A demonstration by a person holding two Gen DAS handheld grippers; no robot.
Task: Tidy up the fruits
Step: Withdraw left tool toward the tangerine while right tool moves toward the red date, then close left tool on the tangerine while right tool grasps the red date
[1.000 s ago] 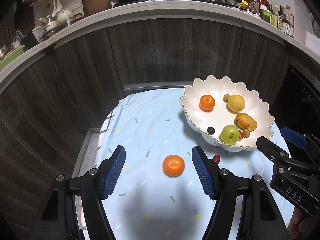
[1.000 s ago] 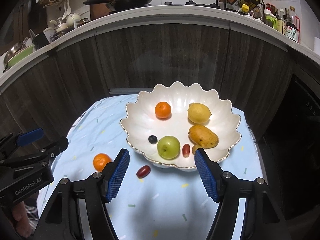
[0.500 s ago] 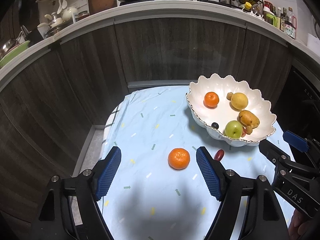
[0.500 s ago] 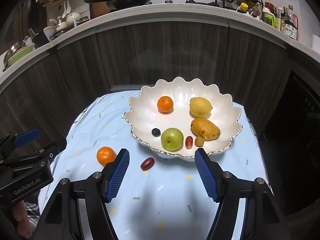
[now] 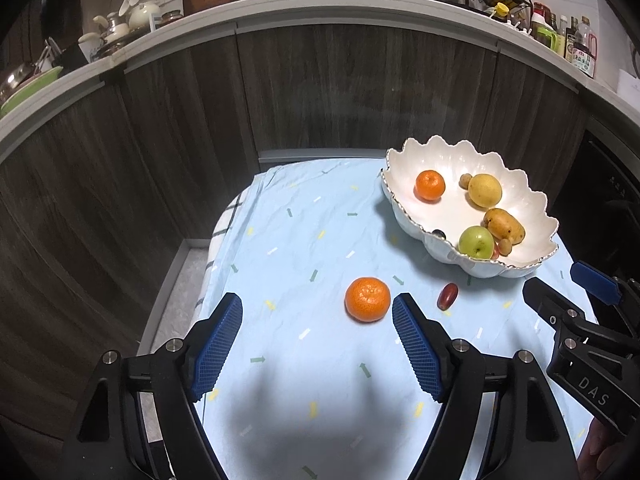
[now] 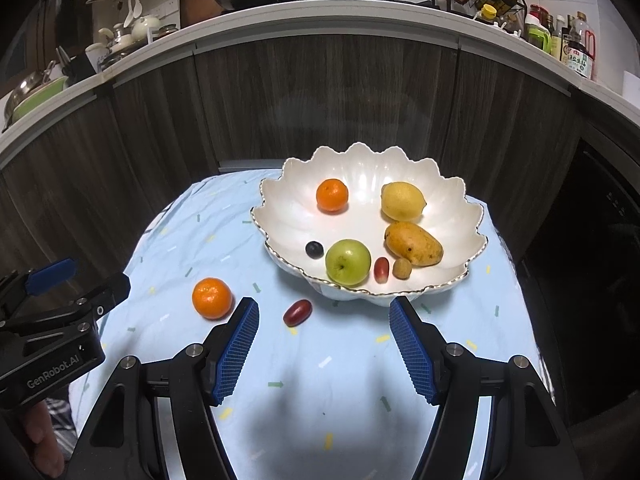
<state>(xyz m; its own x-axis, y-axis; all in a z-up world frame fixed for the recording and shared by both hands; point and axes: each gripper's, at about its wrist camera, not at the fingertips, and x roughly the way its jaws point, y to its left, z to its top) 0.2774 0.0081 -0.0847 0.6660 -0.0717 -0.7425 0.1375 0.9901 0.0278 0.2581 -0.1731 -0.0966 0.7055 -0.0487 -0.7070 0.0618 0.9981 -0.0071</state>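
Left gripper point(image 5: 318, 310) fingers had just been opening, tangerine point(image 5: 367, 299) loose between them, right gripper point(image 6: 324, 314) fingers apart, empty, before the bowl point(image 6: 280, 204)

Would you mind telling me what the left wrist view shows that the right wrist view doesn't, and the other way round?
Only the left wrist view shows the left gripper open from behind, the loose tangerine just ahead by its right finger.

Only the right wrist view shows the whole blueberry and the red grape in the bowl, which the bowl's rim mostly hides from the left.

Both show the white bowl, the loose tangerine and the red grape on the cloth.
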